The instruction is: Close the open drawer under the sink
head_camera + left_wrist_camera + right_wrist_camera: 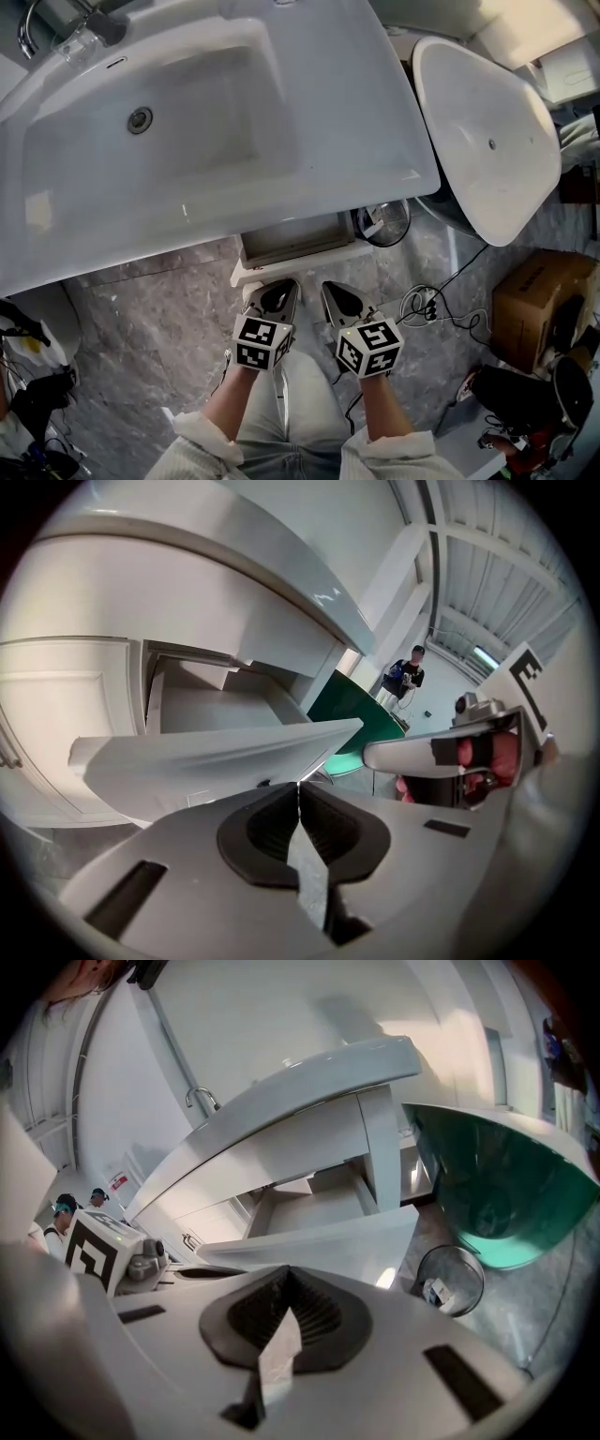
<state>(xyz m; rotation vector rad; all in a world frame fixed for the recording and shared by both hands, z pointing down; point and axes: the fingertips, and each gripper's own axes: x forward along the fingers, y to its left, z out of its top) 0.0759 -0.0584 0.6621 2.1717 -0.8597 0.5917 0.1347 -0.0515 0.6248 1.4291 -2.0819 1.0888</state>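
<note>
The white drawer [292, 240] stands pulled out under the white sink [187, 131], with its front panel [300, 266] nearest me. My left gripper [273, 297] is shut and empty, its tip just short of the left part of that panel. Beside it, my right gripper [339, 301] is shut too, at the panel's right part. In the left gripper view the closed jaws [298, 787] point at the drawer front [216, 757]. The right gripper view has the closed jaws [286, 1275] just below the drawer front [323, 1241]. Whether either tip touches the panel I cannot tell.
A wire waste bin [385, 223] stands right of the drawer. A large basin, white inside [487, 131] and green outside [506, 1194], lies further right. A cardboard box [539, 300] and cables [441, 307] are on the grey floor at the right. Clutter sits at the left edge.
</note>
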